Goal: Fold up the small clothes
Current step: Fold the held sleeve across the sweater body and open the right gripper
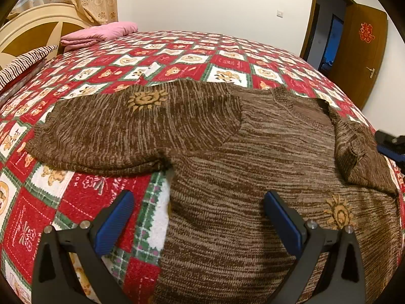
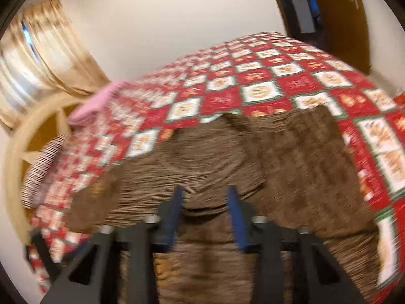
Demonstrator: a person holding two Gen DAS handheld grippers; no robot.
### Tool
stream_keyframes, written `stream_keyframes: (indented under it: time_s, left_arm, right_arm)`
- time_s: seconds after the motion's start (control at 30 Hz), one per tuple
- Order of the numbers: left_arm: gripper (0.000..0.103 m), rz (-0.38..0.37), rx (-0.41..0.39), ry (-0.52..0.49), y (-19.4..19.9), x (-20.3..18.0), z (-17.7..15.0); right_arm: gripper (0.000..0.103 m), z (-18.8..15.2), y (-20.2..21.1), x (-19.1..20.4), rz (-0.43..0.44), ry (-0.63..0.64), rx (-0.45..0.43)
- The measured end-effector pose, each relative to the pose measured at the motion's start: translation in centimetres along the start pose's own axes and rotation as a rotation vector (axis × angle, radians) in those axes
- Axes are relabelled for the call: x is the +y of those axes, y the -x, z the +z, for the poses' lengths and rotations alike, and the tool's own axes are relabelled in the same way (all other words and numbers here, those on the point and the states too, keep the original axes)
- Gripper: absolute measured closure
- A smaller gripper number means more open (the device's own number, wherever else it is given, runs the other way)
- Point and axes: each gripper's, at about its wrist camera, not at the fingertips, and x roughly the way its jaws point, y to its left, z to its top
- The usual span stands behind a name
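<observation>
A brown knit sweater (image 1: 253, 157) with orange sun motifs lies flat on the bed. Its left sleeve (image 1: 121, 131) stretches out to the left, its right sleeve (image 1: 359, 152) is folded in over the body. My left gripper (image 1: 198, 200) is open and empty, just above the sweater's left side near the hem. The right wrist view is motion-blurred. There my right gripper (image 2: 204, 192) hovers over the sweater (image 2: 227, 157) with its jaws partly apart and nothing between them. Part of the right gripper (image 1: 391, 143) shows at the right edge of the left wrist view.
The bed has a red, white and green patchwork quilt (image 1: 177, 58). A folded pink blanket (image 1: 101, 34) and a striped pillow (image 1: 22, 63) lie by the cream headboard (image 1: 33, 25). A wooden door (image 1: 362, 58) stands open at the right.
</observation>
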Motion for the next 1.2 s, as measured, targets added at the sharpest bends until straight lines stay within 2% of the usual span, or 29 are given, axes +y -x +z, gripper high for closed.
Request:
stream_keyframes:
  time_s: [0.1, 0.17, 0.2, 0.3, 0.37, 0.43, 0.53, 0.6, 0.63, 0.67, 0.77, 0.93, 1.0, 1.07, 1.17, 1.2]
  left_arm:
    - [0.000, -0.001, -0.001, 0.001, 0.0, 0.0, 0.0]
    - [0.000, -0.002, -0.002, 0.001, 0.0, 0.0, 0.0]
    - [0.000, -0.004, -0.003, 0.002, 0.0, 0.0, 0.0]
    - [0.000, -0.008, -0.005, 0.004, 0.0, 0.0, 0.0]
    - [0.000, -0.012, -0.008, 0.005, 0.1, 0.0, -0.1]
    - [0.000, -0.014, -0.009, 0.006, 0.1, 0.0, -0.1]
    - [0.000, -0.012, -0.008, 0.004, 0.1, 0.0, -0.1]
    - [0.000, -0.013, -0.009, 0.005, 0.1, 0.0, -0.1]
    - [0.000, -0.014, -0.009, 0.005, 0.1, 0.0, -0.1]
    - [0.000, -0.014, -0.009, 0.005, 0.1, 0.0, -0.1]
    - [0.000, -0.017, -0.012, 0.007, 0.1, 0.0, -0.1]
    - [0.000, -0.021, -0.015, 0.009, 0.2, 0.0, -0.1]
    - [0.000, -0.018, -0.013, 0.006, 0.1, 0.0, -0.1]
    - [0.000, -0.017, -0.012, 0.006, 0.1, 0.0, -0.2]
    - [0.000, -0.013, -0.010, 0.002, 0.1, 0.0, -0.1]
    - [0.000, -0.010, -0.008, 0.000, 0.1, 0.0, -0.1]
  right_arm:
    - [0.076, 0.5, -1.6, -2.1, -0.061, -0.141, 0.026]
    - [0.076, 0.8, -2.3, -3.7, -0.094, -0.184, 0.023]
    - [0.076, 0.7, -2.9, -3.9, -0.120, -0.173, 0.021]
    - [0.076, 0.5, -4.7, -3.6, -0.119, -0.121, 0.076]
    - [0.076, 0.8, -5.0, -2.6, -0.126, -0.075, 0.065]
    - [0.076, 1.5, -6.1, -1.2, -0.016, -0.060, 0.100]
    - [0.076, 2.4, -8.3, 0.3, 0.224, -0.080, 0.189]
    - [0.076, 2.8, -8.1, 0.3, 0.412, -0.136, 0.183]
    - [0.076, 2.9, -7.6, 0.1, 0.462, -0.159, 0.159]
    - [0.075, 2.8, -6.7, 0.0, 0.446, -0.156, 0.126]
    - [0.075, 1.6, -4.9, 0.4, 0.286, -0.071, 0.096]
    - [0.075, -1.8, -4.3, 2.1, 0.204, 0.049, 0.122]
    - [0.074, -3.2, -5.6, 2.7, 0.139, 0.098, 0.183]
    - [0.074, -4.0, -5.3, 2.8, 0.110, 0.103, 0.130]
    - [0.074, -4.8, -4.8, 3.7, 0.050, 0.171, 0.110]
    - [0.069, -5.3, -4.7, 4.4, 0.018, 0.222, 0.101]
